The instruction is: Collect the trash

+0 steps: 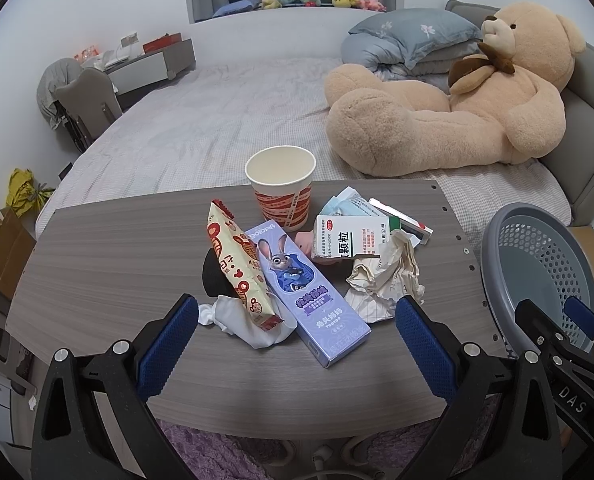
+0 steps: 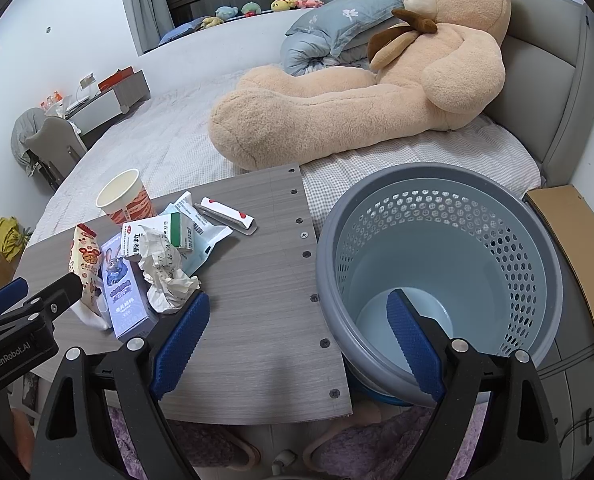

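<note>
A pile of trash lies mid-table: a paper cup, a snack wrapper, a purple rabbit box, a white medicine box, crumpled paper, white tissue and a slim white packet. My left gripper is open, hanging just in front of the pile with nothing between its fingers. My right gripper is open too, over the table's right edge, one finger above the grey perforated bin. From the right wrist view the pile sits left: cup, crumpled paper.
The grey wood-grain table stands against a bed with a large teddy bear and folded quilts. The bin stands off the table's right end. A cardboard box lies beyond it. A purple rug lies under the table.
</note>
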`<control>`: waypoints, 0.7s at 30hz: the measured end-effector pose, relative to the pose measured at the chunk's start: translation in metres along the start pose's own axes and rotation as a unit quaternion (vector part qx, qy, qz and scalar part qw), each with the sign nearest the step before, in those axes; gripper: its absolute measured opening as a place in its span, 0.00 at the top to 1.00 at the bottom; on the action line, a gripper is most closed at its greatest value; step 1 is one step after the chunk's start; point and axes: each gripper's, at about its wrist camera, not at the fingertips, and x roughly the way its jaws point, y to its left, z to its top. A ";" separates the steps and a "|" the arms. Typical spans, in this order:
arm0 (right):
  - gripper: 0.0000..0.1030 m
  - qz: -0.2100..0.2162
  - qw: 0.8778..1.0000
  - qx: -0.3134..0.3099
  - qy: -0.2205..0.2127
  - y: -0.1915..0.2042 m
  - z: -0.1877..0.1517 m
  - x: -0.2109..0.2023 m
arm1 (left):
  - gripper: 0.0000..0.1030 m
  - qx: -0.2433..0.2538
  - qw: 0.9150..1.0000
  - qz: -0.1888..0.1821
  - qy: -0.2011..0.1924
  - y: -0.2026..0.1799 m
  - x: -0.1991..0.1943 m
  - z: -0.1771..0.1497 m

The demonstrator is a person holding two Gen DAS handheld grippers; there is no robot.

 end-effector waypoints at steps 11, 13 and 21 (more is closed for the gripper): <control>0.17 0.001 1.000 0.000 -0.002 0.001 0.003 -0.005 | 0.06 0.000 1.000 0.000 -0.001 0.001 0.000 -0.001; 0.17 0.001 1.000 0.000 -0.002 0.000 0.003 -0.005 | 0.06 0.000 1.000 0.000 -0.001 0.000 0.000 -0.001; 0.17 0.001 1.000 0.000 -0.003 0.000 0.002 -0.006 | 0.06 0.000 1.000 0.000 -0.001 0.000 0.000 -0.002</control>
